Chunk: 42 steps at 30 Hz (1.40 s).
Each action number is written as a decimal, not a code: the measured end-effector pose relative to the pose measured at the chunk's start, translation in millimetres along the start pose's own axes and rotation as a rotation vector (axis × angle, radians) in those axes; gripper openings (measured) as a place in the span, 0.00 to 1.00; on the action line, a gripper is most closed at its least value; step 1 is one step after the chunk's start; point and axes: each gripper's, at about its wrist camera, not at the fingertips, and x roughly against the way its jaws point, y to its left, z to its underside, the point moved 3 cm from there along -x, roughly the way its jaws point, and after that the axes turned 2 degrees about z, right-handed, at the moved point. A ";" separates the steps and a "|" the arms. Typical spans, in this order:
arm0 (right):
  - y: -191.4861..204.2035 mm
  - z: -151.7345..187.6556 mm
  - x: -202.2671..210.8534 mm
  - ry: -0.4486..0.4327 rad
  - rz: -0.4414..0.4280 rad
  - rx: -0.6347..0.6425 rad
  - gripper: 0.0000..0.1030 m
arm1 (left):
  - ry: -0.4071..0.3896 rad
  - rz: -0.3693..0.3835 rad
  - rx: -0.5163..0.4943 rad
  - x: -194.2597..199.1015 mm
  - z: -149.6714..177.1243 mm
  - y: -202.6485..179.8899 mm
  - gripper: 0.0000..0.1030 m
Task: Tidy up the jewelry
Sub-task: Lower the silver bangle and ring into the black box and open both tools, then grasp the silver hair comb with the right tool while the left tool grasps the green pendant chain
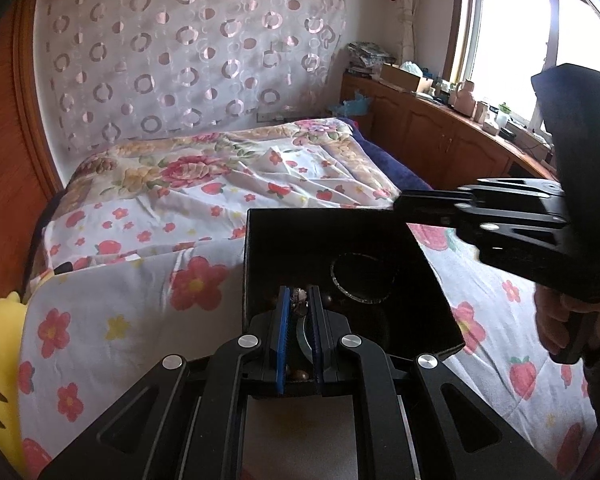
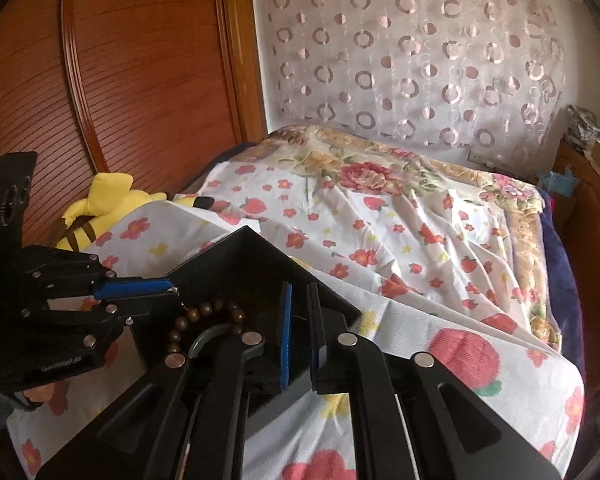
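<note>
Bedding in a white floral-print sheet (image 2: 420,240) covers the bed and carries one open black rectangular jewelry box (image 1: 400,248). One yellow plush toy (image 2: 100,204) lies against the wooden wardrobe (image 2: 140,80). Inside the box: one brown wooden bead bracelet (image 2: 204,312), one thin silver bangle (image 1: 340,280) and one pale green bangle (image 1: 305,336). The left gripper (image 1: 300,300), tips inside the box, is clamped together on a small silver jewelry piece (image 1: 299,298). The right gripper (image 2: 299,292) is pressed nearly together, nothing between its pads, at the box's far wall. No legible writing is visible.
</note>
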 end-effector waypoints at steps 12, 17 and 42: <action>-2.8 40.5 53.7 -0.015 0.036 -0.036 0.08 | -0.031 -0.033 -0.011 16.9 -1.1 -4.4 0.35; 7.0 63.9 77.3 -0.020 0.044 -0.056 0.08 | -0.056 -0.044 -0.014 39.2 6.3 -14.3 0.60; 106.4 173.8 155.0 0.044 -0.007 -0.035 0.42 | -0.091 -0.083 0.035 147.3 113.7 -52.9 0.93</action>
